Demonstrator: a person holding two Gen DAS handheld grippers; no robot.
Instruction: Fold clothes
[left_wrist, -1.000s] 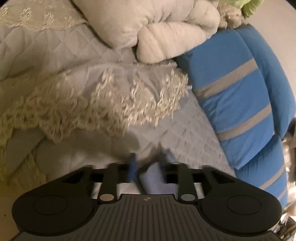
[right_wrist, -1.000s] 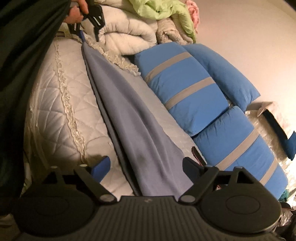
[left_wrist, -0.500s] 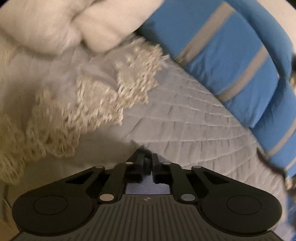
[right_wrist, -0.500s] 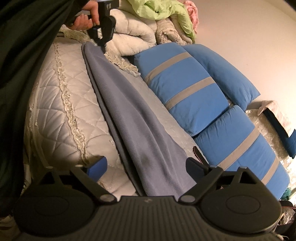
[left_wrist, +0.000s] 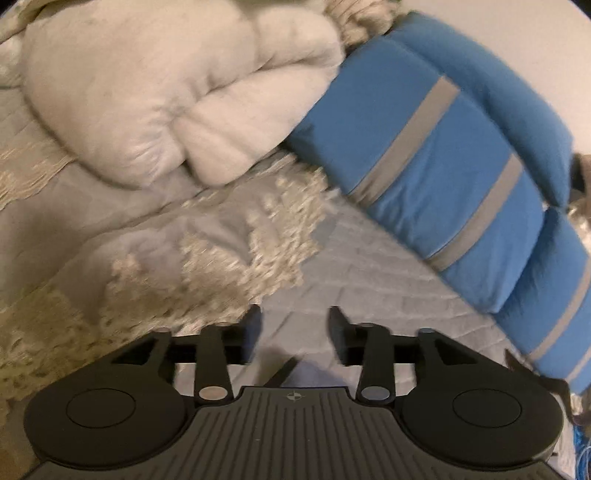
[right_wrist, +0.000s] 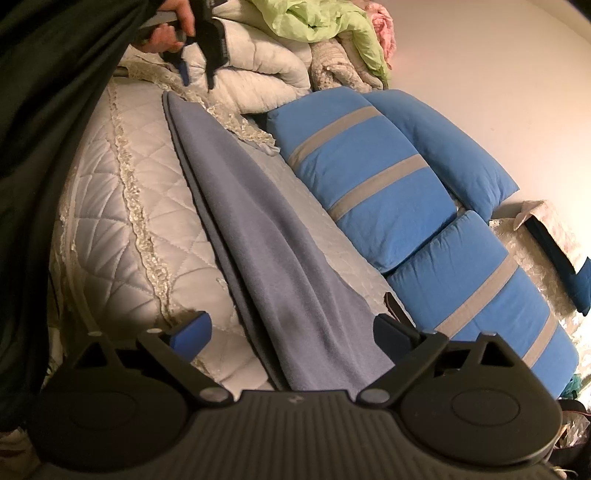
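Right gripper (right_wrist: 291, 334) jaws wide apart, nothing clamped. Grey-blue cloth (right_wrist: 258, 236), folded into a long strip, runs from between the jaws away up the quilted bedspread (right_wrist: 110, 206). Beyond the right jaw: blue striped cushions (right_wrist: 369, 173). At the cloth's far end, left gripper (right_wrist: 197, 74) in a hand (right_wrist: 170, 31), jaws opening, just above the cloth.

A bedroom in a home is shown. A bed (right_wrist: 110, 206) covered with a quilted, lace-trimmed white spread is seen ahead of the hand-held gripper (right_wrist: 291, 332). Blue cushions (right_wrist: 373, 184) with grey stripes are lined against the plain wall to its right, and folded duvets (right_wrist: 266, 70) are piled beyond.
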